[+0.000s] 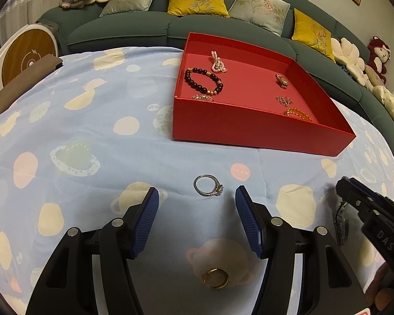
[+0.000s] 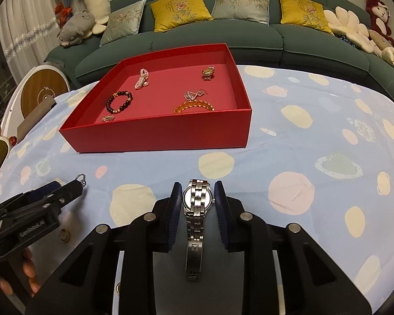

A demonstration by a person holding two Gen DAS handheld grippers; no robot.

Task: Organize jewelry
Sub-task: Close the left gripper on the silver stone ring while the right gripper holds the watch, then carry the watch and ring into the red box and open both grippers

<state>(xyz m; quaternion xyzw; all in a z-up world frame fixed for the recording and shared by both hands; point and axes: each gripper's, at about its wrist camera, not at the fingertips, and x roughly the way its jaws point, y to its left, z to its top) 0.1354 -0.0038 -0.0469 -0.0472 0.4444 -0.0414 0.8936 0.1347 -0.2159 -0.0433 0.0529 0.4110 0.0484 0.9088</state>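
A red tray [image 1: 260, 128] [image 2: 157, 134] on the blue spotted cloth holds a dark bead bracelet [image 1: 203, 81] [image 2: 119, 101], a pink pearl piece [image 1: 218, 62], an amber bracelet [image 2: 194, 105] and small charms. My left gripper [image 1: 197, 193] is open; a silver ring [image 1: 208, 185] lies on the cloth just ahead, between its fingertips. A gold hoop earring [image 1: 216, 277] lies under that gripper. My right gripper [image 2: 198, 193] is shut on a silver watch [image 2: 197, 204], whose band hangs down between the jaws. The right gripper also shows in the left wrist view [image 1: 354, 197].
A green sofa [image 2: 223, 39] with yellow and grey cushions and plush toys runs behind the table. A round wooden-faced device [image 1: 26, 52] stands at the left. The left gripper [image 2: 39, 199] lies low at the left of the right wrist view.
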